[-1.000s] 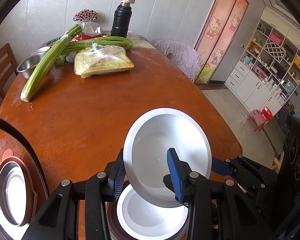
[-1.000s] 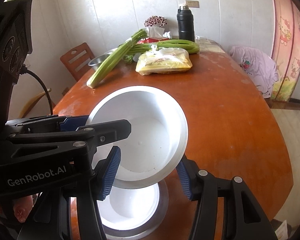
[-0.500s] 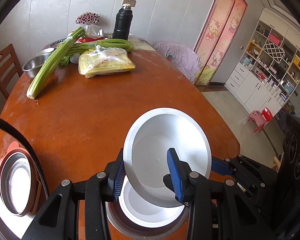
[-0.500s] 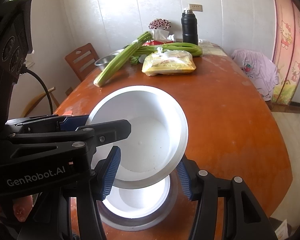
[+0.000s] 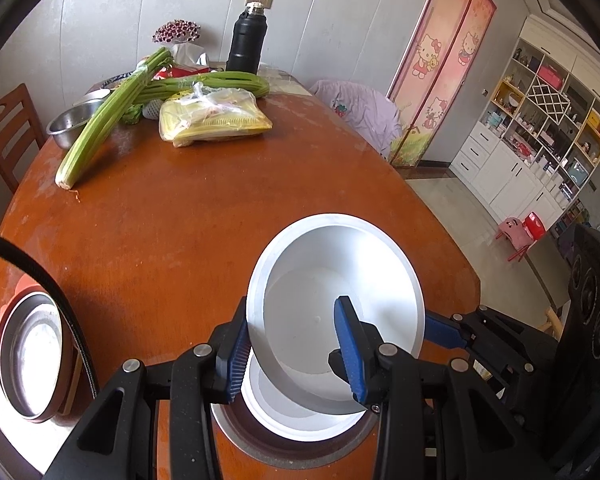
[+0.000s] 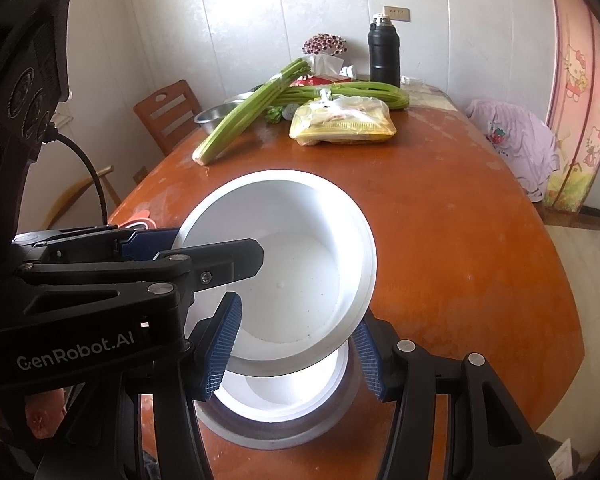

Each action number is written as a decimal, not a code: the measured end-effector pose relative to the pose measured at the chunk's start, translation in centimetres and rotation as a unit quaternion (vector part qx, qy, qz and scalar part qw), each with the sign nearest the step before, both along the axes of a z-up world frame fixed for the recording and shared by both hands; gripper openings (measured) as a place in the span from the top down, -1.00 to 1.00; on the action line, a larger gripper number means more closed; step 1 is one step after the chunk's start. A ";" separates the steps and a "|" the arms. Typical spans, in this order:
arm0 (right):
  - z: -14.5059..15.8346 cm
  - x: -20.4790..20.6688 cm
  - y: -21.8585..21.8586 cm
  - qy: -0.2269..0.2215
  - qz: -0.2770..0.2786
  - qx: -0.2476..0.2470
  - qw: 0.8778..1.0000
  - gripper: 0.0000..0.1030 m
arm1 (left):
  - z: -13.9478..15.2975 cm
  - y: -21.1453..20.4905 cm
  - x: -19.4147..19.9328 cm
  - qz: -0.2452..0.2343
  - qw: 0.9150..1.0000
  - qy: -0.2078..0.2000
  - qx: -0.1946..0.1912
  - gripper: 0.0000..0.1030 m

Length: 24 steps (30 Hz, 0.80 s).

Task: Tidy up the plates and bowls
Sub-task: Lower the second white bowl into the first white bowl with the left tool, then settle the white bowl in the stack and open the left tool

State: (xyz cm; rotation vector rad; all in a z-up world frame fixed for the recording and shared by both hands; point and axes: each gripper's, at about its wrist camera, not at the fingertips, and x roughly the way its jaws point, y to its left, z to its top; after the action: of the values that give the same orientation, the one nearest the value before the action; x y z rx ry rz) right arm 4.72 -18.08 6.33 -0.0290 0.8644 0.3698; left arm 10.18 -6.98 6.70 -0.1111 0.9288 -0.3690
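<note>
A white bowl (image 5: 332,300) is held tilted above the table, also seen in the right wrist view (image 6: 300,264). My left gripper (image 5: 296,348) is shut on its near rim, one finger inside and one outside. My right gripper (image 6: 296,344) is open, its fingers on either side of the bowl's underside without pinching it. Below, a second white bowl (image 5: 292,420) sits in a steel plate (image 5: 300,452) at the table's near edge; it also shows in the right wrist view (image 6: 284,392). Another steel plate on a red one (image 5: 28,352) lies at the left edge.
The orange-brown oval table (image 5: 204,208) carries celery stalks (image 5: 108,112), a plastic bag of food (image 5: 212,118), a steel bowl (image 5: 70,122), a black flask (image 5: 247,40) and a tissue box at the far end. A wooden chair (image 5: 4,132) stands at the left.
Both grippers and the held white bowl have risen slightly and drawn back; the lower bowl and steel plate show more beneath. The grips look unchanged.
</note>
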 end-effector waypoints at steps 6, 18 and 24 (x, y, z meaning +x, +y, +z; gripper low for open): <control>-0.7 -0.2 0.2 0.009 0.002 -0.005 1.000 -0.12 | -1.0 0.0 -0.5 -0.001 1.000 0.011 -0.001 0.22; -2.6 -0.7 0.1 0.032 0.005 -0.008 0.999 -0.12 | -2.9 0.1 -1.0 -0.002 0.999 0.038 -0.009 0.22; -3.1 -0.7 0.3 0.038 0.008 -0.009 0.999 -0.12 | -3.4 0.0 -1.1 0.002 0.999 0.043 -0.003 0.22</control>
State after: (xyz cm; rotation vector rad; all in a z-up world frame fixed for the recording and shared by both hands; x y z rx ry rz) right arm 3.99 -17.75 3.24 -0.0385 0.9424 0.3807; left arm 9.08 -6.96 3.31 -0.1344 1.0116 -0.3661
